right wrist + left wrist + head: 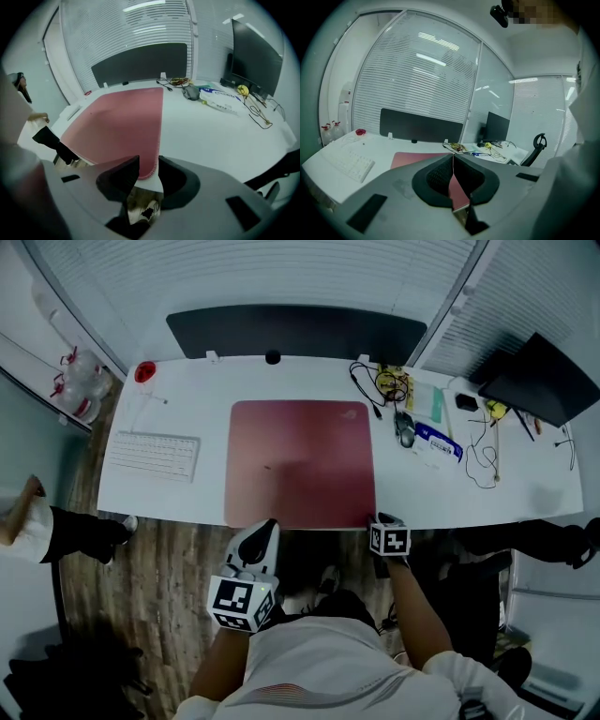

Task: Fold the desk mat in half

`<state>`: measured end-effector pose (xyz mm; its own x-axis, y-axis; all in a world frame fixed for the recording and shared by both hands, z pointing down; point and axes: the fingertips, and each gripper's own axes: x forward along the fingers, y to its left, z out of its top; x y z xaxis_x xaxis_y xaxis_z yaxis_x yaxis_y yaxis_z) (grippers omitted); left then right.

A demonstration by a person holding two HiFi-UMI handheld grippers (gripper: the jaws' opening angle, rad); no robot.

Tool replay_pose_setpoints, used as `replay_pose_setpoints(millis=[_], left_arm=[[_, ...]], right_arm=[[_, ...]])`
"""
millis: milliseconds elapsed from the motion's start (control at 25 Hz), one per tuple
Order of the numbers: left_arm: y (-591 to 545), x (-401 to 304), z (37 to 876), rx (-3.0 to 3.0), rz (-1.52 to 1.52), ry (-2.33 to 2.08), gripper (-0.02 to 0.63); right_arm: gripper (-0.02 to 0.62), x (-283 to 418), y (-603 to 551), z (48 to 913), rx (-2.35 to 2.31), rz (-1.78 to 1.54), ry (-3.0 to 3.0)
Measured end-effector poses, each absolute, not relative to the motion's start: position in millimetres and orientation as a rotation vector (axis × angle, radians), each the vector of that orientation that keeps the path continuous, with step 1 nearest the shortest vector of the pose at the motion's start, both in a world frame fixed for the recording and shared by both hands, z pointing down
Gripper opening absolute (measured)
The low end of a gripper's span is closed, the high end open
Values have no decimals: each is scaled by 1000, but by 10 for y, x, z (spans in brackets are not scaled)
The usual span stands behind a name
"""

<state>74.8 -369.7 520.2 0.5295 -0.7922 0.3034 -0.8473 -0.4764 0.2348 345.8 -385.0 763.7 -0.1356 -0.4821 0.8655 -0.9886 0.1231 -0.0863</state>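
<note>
A pink desk mat (300,460) lies flat in the middle of the white desk (187,498), its near edge along the desk's front edge. My right gripper (380,521) is at the mat's near right corner. In the right gripper view its jaws (149,168) stand open, with the stitched corner of the mat (117,117) between them and neither pad pressing on it. My left gripper (267,524) hovers at the near edge towards the left corner. Its jaws (453,161) are shut, pads meeting, and the mat (412,158) shows beyond them.
A white keyboard (152,456) lies left of the mat. A mouse (404,430), cables (389,382) and papers sit to the right, with a dark monitor (539,381) at the far right. A dark panel (295,331) runs behind the desk. Another person's arm (56,531) is at the left.
</note>
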Motion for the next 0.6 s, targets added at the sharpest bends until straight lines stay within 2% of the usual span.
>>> replay_pose_setpoints(millis=[240, 360, 480, 600], left_arm=[[-3714, 706, 5256, 2407, 216, -1349, 17], [-3725, 729, 5303, 2400, 205, -1335, 17], [-3730, 797, 5324, 2405, 198, -1306, 17], [-3753, 854, 5283, 2422, 188, -1282, 17]], right_arm=[[174, 3472, -3851, 7726, 1479, 965, -1714], [145, 3449, -3853, 7742, 1487, 974, -1739], [85, 3412, -3820, 7764, 1502, 1024, -1753], [78, 3409, -3800, 7677, 1536, 997, -1750]])
